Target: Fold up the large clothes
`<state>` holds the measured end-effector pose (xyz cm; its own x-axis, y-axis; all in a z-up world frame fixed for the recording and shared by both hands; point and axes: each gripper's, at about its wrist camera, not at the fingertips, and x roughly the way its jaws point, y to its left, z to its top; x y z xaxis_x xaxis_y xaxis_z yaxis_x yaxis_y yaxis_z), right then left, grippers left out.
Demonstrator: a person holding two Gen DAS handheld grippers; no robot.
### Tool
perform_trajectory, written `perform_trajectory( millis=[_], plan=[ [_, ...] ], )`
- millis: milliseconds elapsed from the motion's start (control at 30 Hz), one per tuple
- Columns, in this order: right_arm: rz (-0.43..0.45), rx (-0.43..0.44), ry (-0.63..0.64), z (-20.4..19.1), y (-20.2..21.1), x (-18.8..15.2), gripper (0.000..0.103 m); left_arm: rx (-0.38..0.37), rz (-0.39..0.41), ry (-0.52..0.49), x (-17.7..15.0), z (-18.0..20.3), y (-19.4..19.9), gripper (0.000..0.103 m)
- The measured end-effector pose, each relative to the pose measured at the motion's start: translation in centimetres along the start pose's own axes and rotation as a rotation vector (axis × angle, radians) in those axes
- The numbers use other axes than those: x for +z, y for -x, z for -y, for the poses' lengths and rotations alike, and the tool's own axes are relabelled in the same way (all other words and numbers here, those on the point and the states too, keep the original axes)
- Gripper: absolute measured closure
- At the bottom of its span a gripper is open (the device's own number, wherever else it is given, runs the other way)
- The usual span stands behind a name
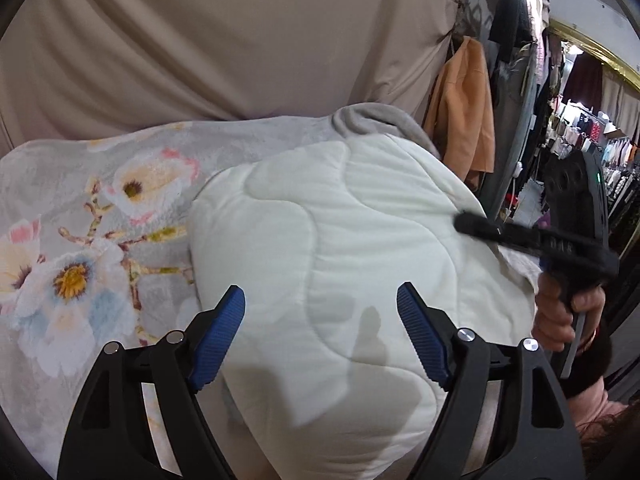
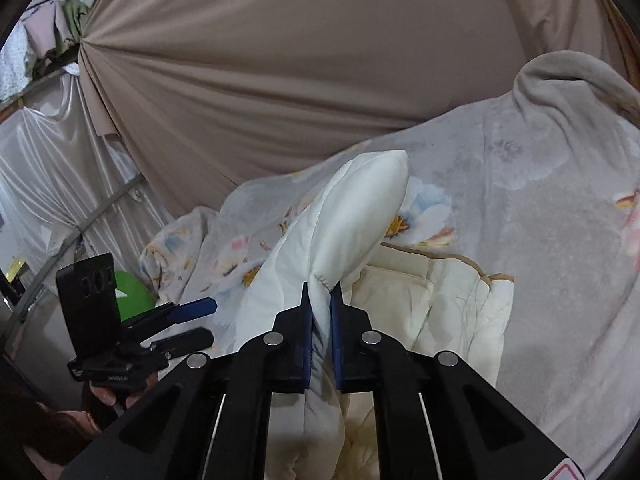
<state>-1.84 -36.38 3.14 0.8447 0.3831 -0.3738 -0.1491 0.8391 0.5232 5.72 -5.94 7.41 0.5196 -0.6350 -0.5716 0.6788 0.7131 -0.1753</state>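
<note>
Two grippers work a white quilted garment (image 1: 340, 240) lying half-folded on the floral blanket (image 1: 80, 208): the right gripper (image 2: 320, 292) pinches a raised edge, the left gripper (image 1: 320, 304) gapes empty, so folding seems unfinished.

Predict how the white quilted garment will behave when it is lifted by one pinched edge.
The garment is probably floppy: beyond the right claw it bends over. It looks puffy in the left view, so likely light for its bulk. Its smooth fabric might slip from a narrow pinch.

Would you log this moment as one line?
right gripper: shut on white quilted garment | left gripper: open | floral blanket underneath
</note>
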Motion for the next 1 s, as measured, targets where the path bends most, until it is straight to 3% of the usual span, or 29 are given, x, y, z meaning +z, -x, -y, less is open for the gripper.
perform_trajectory(
  millis=[100,133,200,333,400,533,633,733,1000],
  plan=[
    [-0.061,-0.117,-0.106,3.8,-0.6,-3.3,0.096,0.014,-0.078,-0.037,-0.8,1.1,-2.7,0.027],
    [-0.091,-0.123,-0.158,5.5,-1.8,-4.7,0.096,0.032,-0.117,-0.046,-1.4,1.4,-4.0,0.026],
    [-0.099,-0.108,-0.204,6.9,-2.9,-6.0,0.096,0.103,-0.114,-0.084,-2.3,2.1,-5.5,0.022],
    [-0.099,-0.14,-0.187,5.7,-1.9,-4.7,0.09,0.14,-0.134,-0.068,-2.7,1.9,-6.1,0.019],
    [-0.053,-0.122,-0.206,5.4,0.0,-3.9,0.08,0.125,-0.144,-0.03,-2.6,1.2,-5.7,0.019],
    [0.036,-0.193,-0.267,7.0,3.6,-3.2,0.079,0.1,-0.149,0.009,-2.7,0.3,-5.4,0.019],
    [-0.032,-0.253,-0.319,8.9,2.3,-2.8,0.077,0.114,-0.146,-0.003,-2.8,0.8,-5.5,0.017],
    [-0.148,-0.197,-0.347,10.0,-0.7,-3.1,0.072,0.111,-0.15,0.002,-2.6,0.9,-5.1,0.017],
    [-0.229,-0.119,-0.337,9.8,-3.7,-2.8,0.053,0.06,-0.116,0.146,-1.5,-3.0,-1.4,0.012]
  ],
)
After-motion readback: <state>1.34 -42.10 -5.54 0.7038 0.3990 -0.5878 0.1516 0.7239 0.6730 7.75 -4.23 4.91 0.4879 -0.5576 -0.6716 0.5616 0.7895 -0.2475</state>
